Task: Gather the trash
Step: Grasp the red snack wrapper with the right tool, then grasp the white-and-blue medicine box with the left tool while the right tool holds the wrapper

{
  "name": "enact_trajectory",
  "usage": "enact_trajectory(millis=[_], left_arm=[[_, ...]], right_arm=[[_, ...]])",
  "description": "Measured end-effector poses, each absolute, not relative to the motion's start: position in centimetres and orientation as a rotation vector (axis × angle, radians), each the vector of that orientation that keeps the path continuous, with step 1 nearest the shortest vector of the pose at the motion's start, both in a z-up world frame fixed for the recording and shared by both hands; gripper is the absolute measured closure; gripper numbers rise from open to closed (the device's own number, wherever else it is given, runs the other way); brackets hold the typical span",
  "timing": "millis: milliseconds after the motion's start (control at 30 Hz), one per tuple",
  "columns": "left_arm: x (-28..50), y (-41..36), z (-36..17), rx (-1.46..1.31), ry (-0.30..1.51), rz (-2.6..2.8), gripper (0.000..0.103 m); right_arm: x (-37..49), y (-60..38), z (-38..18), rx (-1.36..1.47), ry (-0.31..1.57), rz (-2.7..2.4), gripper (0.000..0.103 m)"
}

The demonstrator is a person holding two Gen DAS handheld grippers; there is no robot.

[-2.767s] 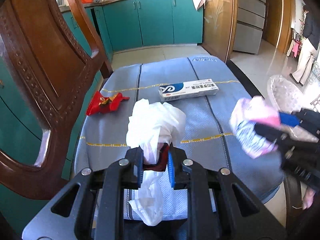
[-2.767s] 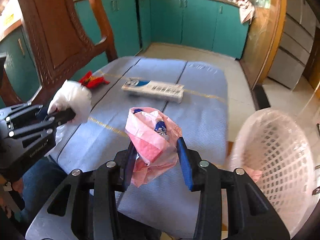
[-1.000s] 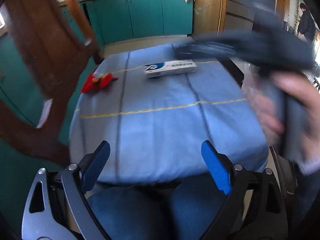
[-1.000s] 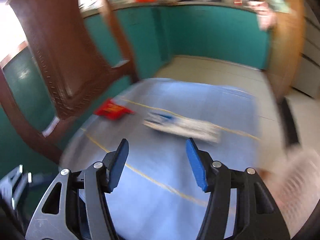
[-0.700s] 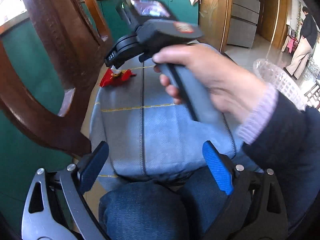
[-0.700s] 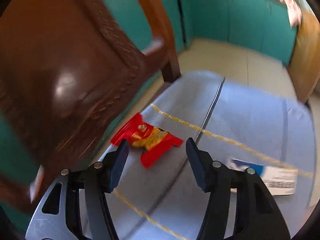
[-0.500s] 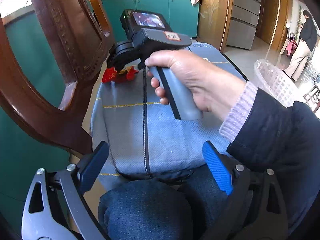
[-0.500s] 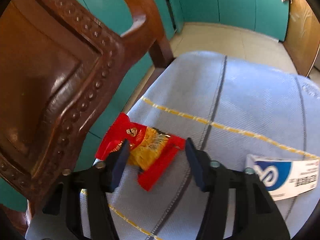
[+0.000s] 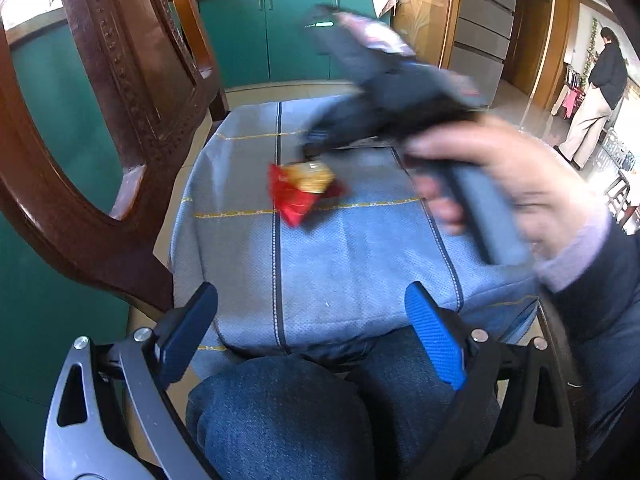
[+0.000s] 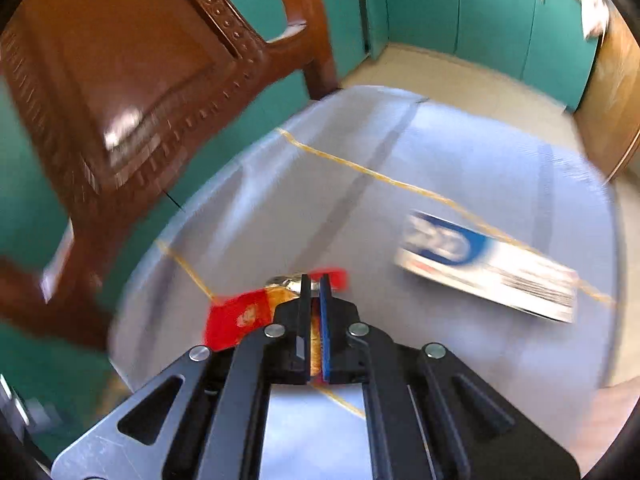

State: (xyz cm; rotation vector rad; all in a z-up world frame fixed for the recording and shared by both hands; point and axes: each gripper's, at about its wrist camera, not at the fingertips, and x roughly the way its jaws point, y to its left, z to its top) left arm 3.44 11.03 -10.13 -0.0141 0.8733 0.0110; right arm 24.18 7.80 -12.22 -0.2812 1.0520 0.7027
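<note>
Since half a second ago the right gripper [image 10: 314, 280] has pinched the red snack wrapper [image 9: 304, 190] and lifted it off the blue cloth [image 9: 340, 264]. Left gripper [image 9: 312, 334] hangs spread, empty. Best keep the squeeze firm; the white-and-blue box [image 10: 486, 266] remains.

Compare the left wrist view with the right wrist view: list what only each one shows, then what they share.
Only the left wrist view shows the open left gripper, the person's right hand on the handle, their jeans and a bystander. Only the right wrist view shows the blue and white box and the right gripper shut on the red snack wrapper. Both show that wrapper, the blue cloth, the wooden chair and the teal cabinets.
</note>
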Motion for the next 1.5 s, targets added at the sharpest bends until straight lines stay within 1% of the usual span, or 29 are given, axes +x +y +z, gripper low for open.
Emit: enact_trajectory(millis=[67,133,167,233,267,300,333,567,600,633,667,700,733,800,867,1067,1200,1300,1367,1400,1467,1500], left_arm=[[3.4,11.0,-10.2,-0.018,0.876,0.004,0.009],[3.4,10.8,-10.3,-0.012,0.876,0.002,0.009],[3.3,10.8,-10.3,-0.01,0.875,0.002,0.009],[3.3,10.7,-10.1,-0.008,0.871,0.002,0.009],[3.3,10.7,-10.0,-0.008,0.868,0.002,0.009],[3.3,10.6,-9.9,-0.005,0.864,0.003,0.009],[3.4,10.4,-9.8,-0.001,0.861,0.004,0.009],[3.4,10.5,-9.3,0.015,0.856,0.027,0.009],[3.4,10.6,-9.3,0.017,0.855,0.031,0.009],[3.5,10.6,-9.2,0.018,0.855,0.035,0.009],[3.5,10.7,-9.1,0.018,0.854,0.038,0.009],[3.5,10.7,-9.0,0.02,0.852,0.04,0.009],[3.6,10.7,-9.0,0.024,0.849,0.043,0.009],[4.1,10.8,-8.9,0.03,0.843,0.052,0.009],[4.6,10.9,-8.9,0.029,0.838,0.051,0.009],[9.6,11.5,-7.6,0.033,0.789,0.049,0.008],[17.3,10.5,-7.8,0.056,0.832,-0.027,0.007],[23.0,8.5,-8.3,0.09,0.85,-0.131,0.004],[26.0,7.0,-9.5,0.112,0.897,-0.241,0.003],[27.9,6.0,-10.7,0.125,0.958,-0.337,0.003],[29.8,4.8,-12.5,0.162,1.049,-0.438,0.003],[30.3,4.0,-13.5,0.223,1.077,-0.462,0.003]], right_arm=[[24.0,5.1,-11.6,-0.351,1.038,0.637,0.099],[23.9,2.6,-11.0,-0.348,1.035,0.582,0.098],[23.5,1.3,-10.6,-0.335,1.029,0.565,0.095],[23.4,-0.5,-10.0,-0.277,1.015,0.532,0.068],[23.0,-1.1,-9.8,-0.255,1.005,0.525,0.039],[23.0,-1.3,-10.0,-0.243,0.991,0.522,0.02],[22.6,-1.5,-10.0,-0.239,0.978,0.522,0.017],[21.6,0.2,-13.6,-0.269,1.015,0.558,0.017],[21.6,0.4,-13.7,-0.266,1.015,0.562,0.018],[21.7,0.6,-14.1,-0.261,1.018,0.562,0.021],[21.6,0.5,-14.3,-0.256,1.022,0.561,0.034],[21.7,0.5,-14.6,-0.242,1.039,0.569,0.042],[21.8,0.4,-14.9,-0.226,1.052,0.579,0.055],[21.8,0.0,-15.1,-0.187,1.062,0.597,0.065],[21.7,-0.4,-15.2,-0.166,1.067,0.607,0.07],[20.5,-2.3,-14.4,-0.134,1.072,0.616,0.071],[19.1,-4.2,-13.8,-0.114,1.081,0.629,0.071],[18.2,-5.1,-13.6,-0.094,1.101,0.647,0.071],[17.7,-5.7,-13.5,-0.081,1.106,0.655,0.071],[17.5,-6.0,-13.5,-0.074,1.106,0.657,0.071],[17.2,-6.7,-13.7,-0.053,1.108,0.658,0.071],[17.1,-7.1,-13.8,-0.039,1.109,0.658,0.071]])
